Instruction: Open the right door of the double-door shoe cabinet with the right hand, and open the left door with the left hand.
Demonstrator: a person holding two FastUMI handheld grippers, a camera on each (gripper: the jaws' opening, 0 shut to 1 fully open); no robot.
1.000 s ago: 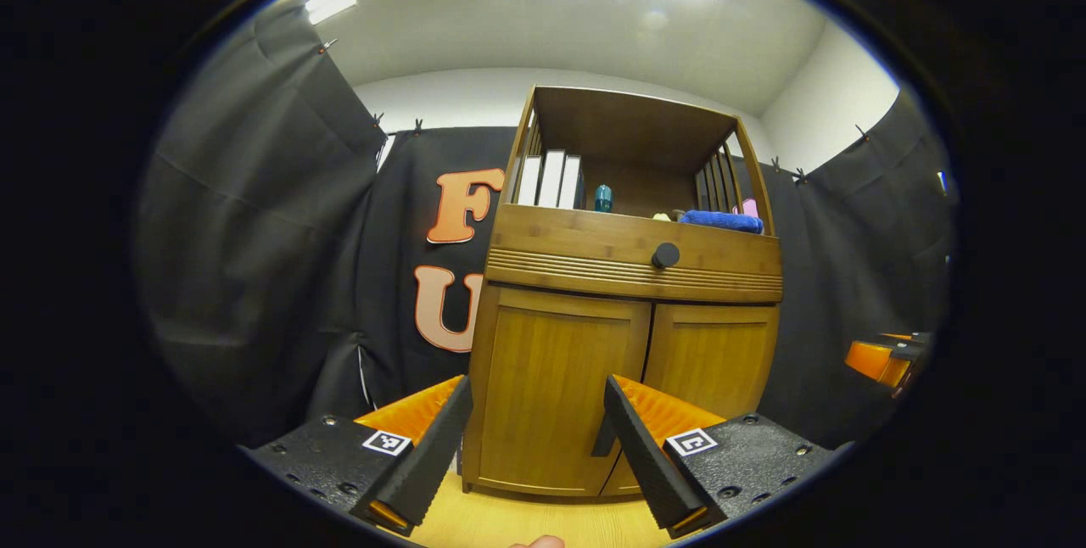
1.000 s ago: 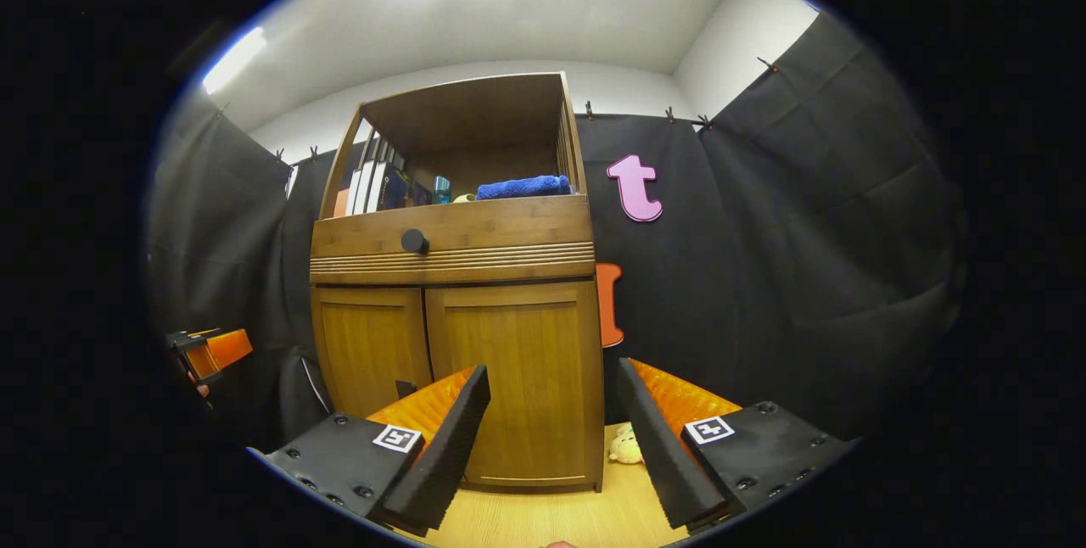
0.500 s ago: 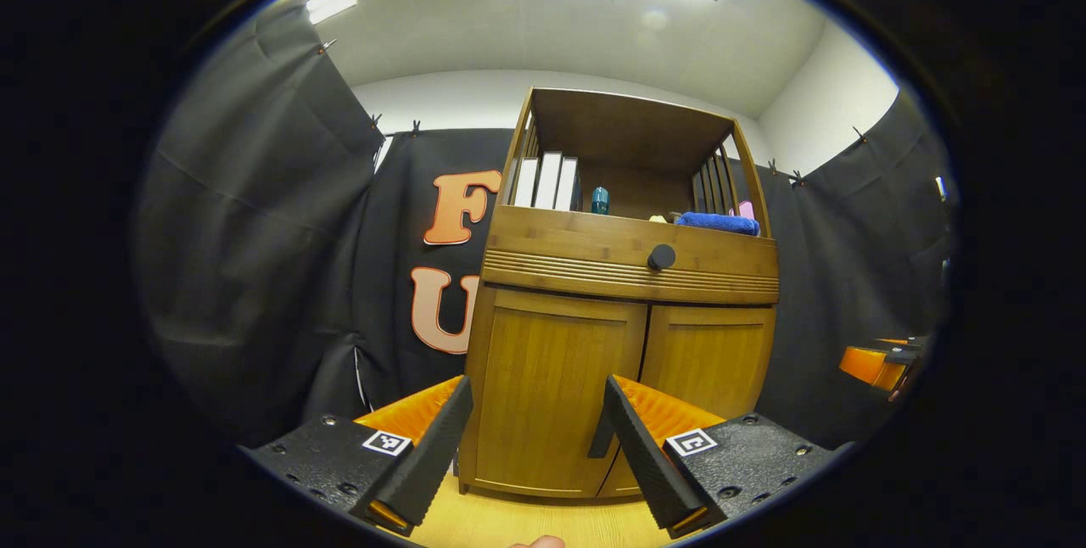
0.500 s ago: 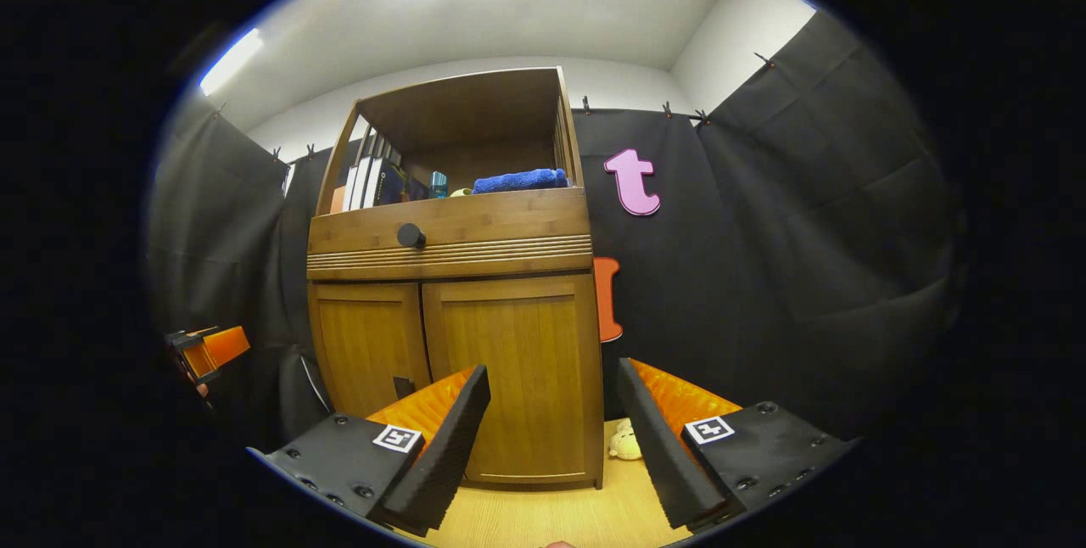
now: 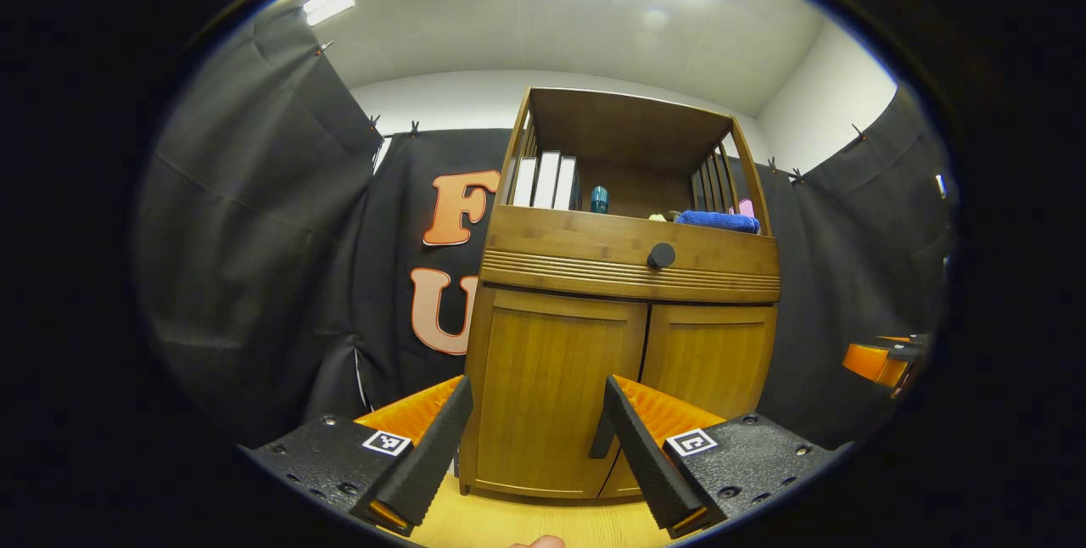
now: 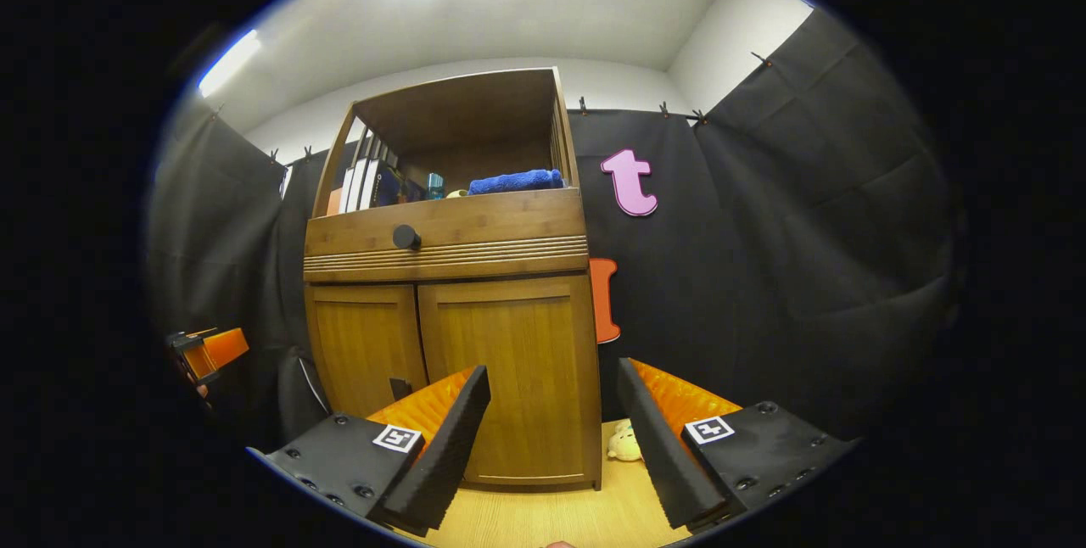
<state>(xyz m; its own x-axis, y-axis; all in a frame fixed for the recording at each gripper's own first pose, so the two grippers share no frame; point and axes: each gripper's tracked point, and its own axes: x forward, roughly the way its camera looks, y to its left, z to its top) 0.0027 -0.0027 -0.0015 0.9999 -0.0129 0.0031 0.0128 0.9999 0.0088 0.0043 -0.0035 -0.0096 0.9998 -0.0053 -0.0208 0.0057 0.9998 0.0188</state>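
Note:
The wooden shoe cabinet [image 5: 628, 276] stands ahead with both doors closed. In the left gripper view my left gripper [image 5: 538, 391] is open, a short way in front of the left door [image 5: 551, 378], with nothing between its fingers. A dark handle [image 5: 598, 438] peeks from behind one finger near the seam. The right door [image 5: 708, 357] is beside it. In the right gripper view my right gripper [image 6: 553, 374] is open and empty, in front of the right door [image 6: 509, 353]. The left door [image 6: 365, 344] carries a small dark handle [image 6: 399, 387].
A drawer with a round black knob [image 5: 661, 256] sits above the doors. The open shelf holds books [image 5: 547, 181], a teal bottle [image 5: 599, 199] and a blue towel [image 6: 516, 182]. A small plush toy [image 6: 625, 442] lies on the wooden floor [image 6: 560, 514] right of the cabinet. Black cloth walls surround the cabinet.
Both cameras have drifted only slightly; the cabinet sits a touch further left in the right gripper view. Doors remain closed and both grippers stay open.

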